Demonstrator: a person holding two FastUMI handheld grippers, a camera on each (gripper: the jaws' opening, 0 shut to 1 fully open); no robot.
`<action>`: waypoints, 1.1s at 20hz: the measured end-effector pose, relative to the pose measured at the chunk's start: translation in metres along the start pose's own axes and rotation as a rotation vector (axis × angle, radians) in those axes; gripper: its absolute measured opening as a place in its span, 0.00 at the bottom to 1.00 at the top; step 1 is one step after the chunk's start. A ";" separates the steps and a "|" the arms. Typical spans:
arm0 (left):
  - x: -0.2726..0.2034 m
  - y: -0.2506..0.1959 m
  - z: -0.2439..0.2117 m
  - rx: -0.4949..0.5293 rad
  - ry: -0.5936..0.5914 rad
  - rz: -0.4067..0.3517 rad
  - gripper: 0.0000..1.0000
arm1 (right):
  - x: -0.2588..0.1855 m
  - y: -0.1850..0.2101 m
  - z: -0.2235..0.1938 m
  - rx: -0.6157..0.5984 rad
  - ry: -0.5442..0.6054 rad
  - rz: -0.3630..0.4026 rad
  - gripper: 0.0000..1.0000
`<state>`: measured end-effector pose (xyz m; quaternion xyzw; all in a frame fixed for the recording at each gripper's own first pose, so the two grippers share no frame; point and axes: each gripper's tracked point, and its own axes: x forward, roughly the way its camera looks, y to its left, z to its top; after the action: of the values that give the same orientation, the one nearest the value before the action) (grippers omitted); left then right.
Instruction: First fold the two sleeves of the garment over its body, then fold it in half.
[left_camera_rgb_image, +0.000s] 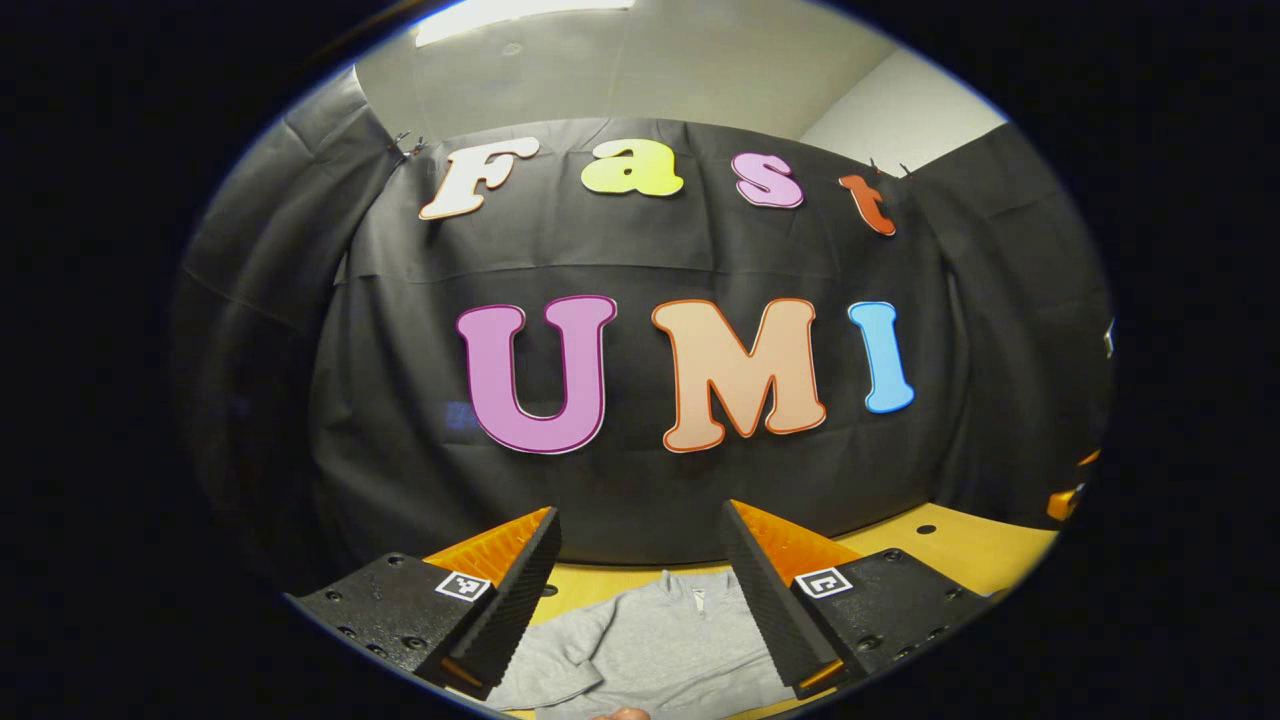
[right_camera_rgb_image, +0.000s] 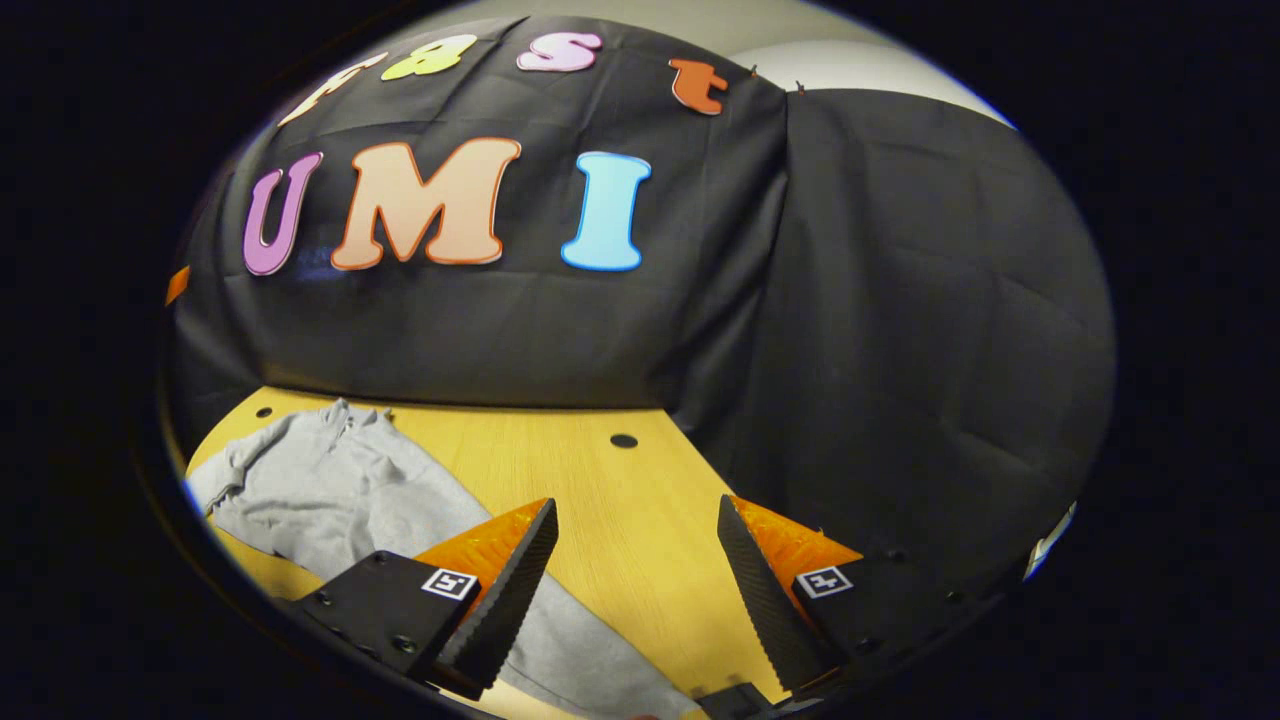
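Both grippers are held above the table (right_camera_rgb_image: 600, 480), neither in contact with anything. Left gripper (left_camera_rgb_image: 640, 590): jaws spread wide, nothing between them; the view looks mostly at the booth wall, with the grey garment (left_camera_rgb_image: 660, 640) lying flat on the wooden top below and beyond the fingertips, collar with a short zip or placket pointing away toward the wall. Right gripper (right_camera_rgb_image: 637, 590): jaws likewise parted and empty, poised over bare wood just beside the garment (right_camera_rgb_image: 330, 490), which spreads toward the left of that view; one long sleeve (right_camera_rgb_image: 560, 640) runs diagonally down under the near finger toward the bottom edge. Cuff end is cut off by the frame, so its exact position cannot be told. Neither sleeve appears folded over the body yet; judged as the very start of the task. Handling estimate: soft knit, sweatshirt-like, light, fully limp, no stiffness to rely on. It should drape and sag from any pinch point, and a single layer may drag the body along the smooth wood if pulled low. Suggested hold: pinch the sleeve near the cuff, through the full thickness of the fabric, lift enough to clear the table, carry across the chest, release flat. Risk: grabbing only the top layer, or bunching at the shoulder seam.
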<state>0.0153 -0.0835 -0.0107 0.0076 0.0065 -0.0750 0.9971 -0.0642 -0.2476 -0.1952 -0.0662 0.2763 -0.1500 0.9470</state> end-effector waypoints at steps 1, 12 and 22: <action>0.002 -0.004 0.002 -0.002 -0.002 -0.007 0.96 | -0.001 -0.003 -0.016 -0.017 0.035 0.003 1.00; 0.011 -0.033 -0.008 -0.010 0.018 -0.031 0.96 | -0.009 -0.002 -0.144 -0.051 0.384 0.052 1.00; 0.007 -0.058 -0.014 0.014 0.033 0.021 0.94 | -0.015 0.005 -0.220 -0.056 0.636 0.187 1.00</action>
<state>0.0129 -0.1416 -0.0252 0.0159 0.0224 -0.0646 0.9975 -0.1945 -0.2474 -0.3737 -0.0164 0.5670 -0.0677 0.8208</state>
